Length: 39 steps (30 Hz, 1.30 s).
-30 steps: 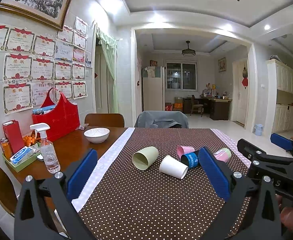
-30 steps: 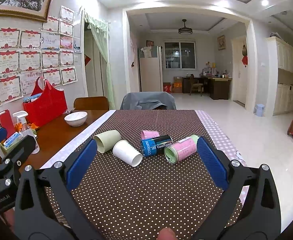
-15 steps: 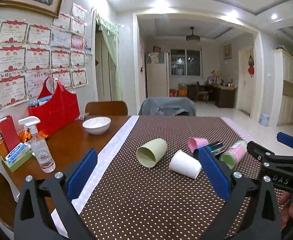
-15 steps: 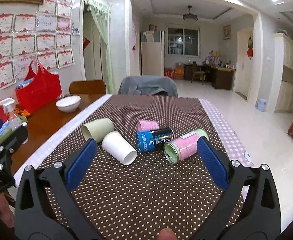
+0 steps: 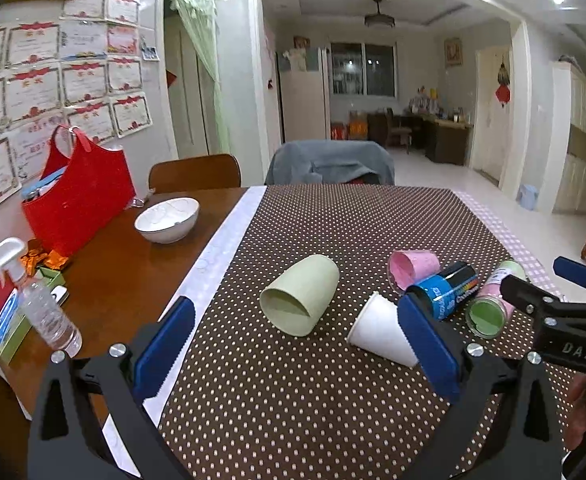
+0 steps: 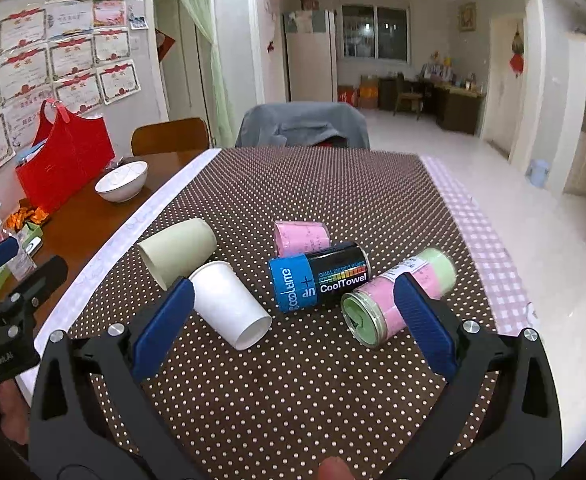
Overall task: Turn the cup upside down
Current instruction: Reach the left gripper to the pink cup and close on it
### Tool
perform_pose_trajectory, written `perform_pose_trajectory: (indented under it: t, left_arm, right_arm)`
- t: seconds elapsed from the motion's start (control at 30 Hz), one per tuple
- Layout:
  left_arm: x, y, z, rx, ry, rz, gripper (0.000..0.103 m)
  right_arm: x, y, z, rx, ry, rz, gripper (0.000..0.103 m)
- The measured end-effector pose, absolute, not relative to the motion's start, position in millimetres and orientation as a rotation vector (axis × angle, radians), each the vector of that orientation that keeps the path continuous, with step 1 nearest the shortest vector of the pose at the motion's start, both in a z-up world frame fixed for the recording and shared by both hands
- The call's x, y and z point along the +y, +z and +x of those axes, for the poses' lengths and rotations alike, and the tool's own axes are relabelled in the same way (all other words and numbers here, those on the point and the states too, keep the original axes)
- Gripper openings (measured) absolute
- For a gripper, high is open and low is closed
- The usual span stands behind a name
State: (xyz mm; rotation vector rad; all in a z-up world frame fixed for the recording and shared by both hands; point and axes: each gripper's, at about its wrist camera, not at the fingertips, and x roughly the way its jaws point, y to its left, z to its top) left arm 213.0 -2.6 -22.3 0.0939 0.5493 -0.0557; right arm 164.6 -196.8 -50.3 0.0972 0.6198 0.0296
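Left wrist view: left gripper [image 5: 293, 338] fingers spread wide, empty; right gripper [image 6: 293, 320] likewise.

On your bench's bare wood [image 5: 133, 280] you have a white bowl [image 5: 167, 219], a red bag [image 5: 77, 197] against the wall, and a spray bottle [image 5: 37, 304] near the left edge. A grey-draped chair [image 5: 329, 162] stands at the far end.

3 cups [image 6: 229, 306], 2 canisters [image 6: 319, 278], 1 bowl [image 5: 167, 219], 1 spray btl [image 5: 41, 308], 1 red bag [image 5: 79, 196]
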Motion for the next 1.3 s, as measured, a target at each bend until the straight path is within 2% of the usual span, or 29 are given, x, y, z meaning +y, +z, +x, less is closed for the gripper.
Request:
perform_pose_trajectory:
  t: [0.2, 0.6, 1.0, 1.3]
  left_arm:
    - [-17, -26, 266, 0.639, -0.094, 0.135, 0.099]
    - [-112, -64, 368, 0.843, -0.415, 0.388, 0.099]
    - [-149, -92, 423, 0.963, -0.521, 0.506, 0.099]
    - [-171, -128, 461, 1.124, -0.661, 0.625, 0.099]
  right_arm:
    - [-214, -56, 196, 0.684, 0.012, 0.118, 0.097]
    - [-264, -73, 240, 0.761, -0.071, 0.169, 0.097]
    - [-286, -88, 275, 0.819, -0.077, 0.191, 0.097]
    - [-301, -96, 281, 0.836, -0.080, 0.223, 0.097]
